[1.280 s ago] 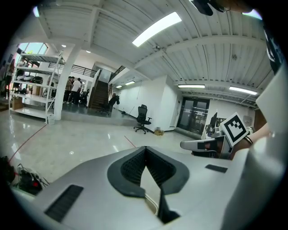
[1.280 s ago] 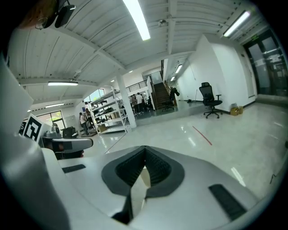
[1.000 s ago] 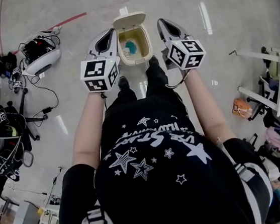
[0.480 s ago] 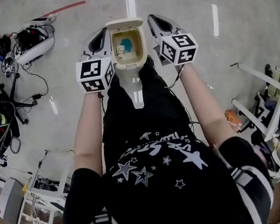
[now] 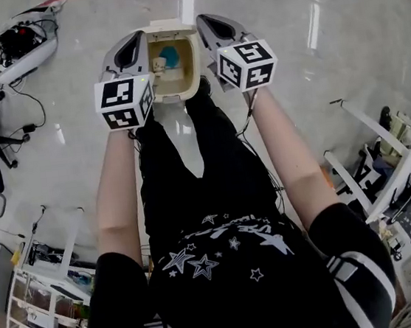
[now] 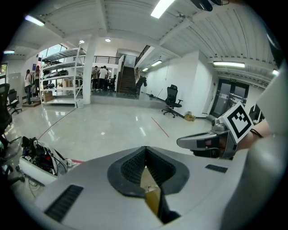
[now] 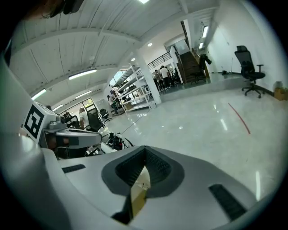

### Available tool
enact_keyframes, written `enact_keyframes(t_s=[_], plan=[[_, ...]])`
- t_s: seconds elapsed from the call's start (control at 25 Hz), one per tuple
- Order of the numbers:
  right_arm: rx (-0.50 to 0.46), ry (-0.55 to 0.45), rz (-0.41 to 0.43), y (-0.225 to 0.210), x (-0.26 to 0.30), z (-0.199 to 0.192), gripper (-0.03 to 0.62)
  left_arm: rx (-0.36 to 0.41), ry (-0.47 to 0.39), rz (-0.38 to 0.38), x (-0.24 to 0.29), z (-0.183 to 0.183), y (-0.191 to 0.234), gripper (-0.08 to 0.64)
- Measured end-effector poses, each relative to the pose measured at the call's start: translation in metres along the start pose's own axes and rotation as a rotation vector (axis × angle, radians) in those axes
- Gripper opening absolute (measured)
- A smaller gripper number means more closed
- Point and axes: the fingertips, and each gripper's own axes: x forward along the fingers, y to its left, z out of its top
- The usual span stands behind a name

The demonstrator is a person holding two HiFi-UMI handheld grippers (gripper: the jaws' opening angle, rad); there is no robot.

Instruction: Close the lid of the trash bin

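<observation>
Compared with a second ago, the trash bin [image 5: 195, 70] appears farther up the head view and both tools sit closer to its sides; the lid [image 5: 171, 26] stays raised at the far rim. Your left tool [image 5: 131, 51] lies just left of the bin and your right tool [image 5: 212, 26] just right, both pointing away from you. Your left forearm [image 5: 115, 182] and right forearm [image 5: 282, 150] are stretched forward. Each tool's jaws are pressed together on nothing. The bin stands open on the surface [image 5: 302, 44], a blue item [image 5: 170, 53] inside.

black star-print shirt [image 5: 235, 282], black trousers [image 5: 228, 157]
</observation>
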Motion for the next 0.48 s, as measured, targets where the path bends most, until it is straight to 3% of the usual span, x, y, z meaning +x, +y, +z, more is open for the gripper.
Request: enact_keyframes(t_s=[0.48], plan=[[0.003,0.111,0.092,0.000,0.034,-0.023,-0.005,-0.017,0.022,0.025,0.027,-0.017,0.017,0.011]])
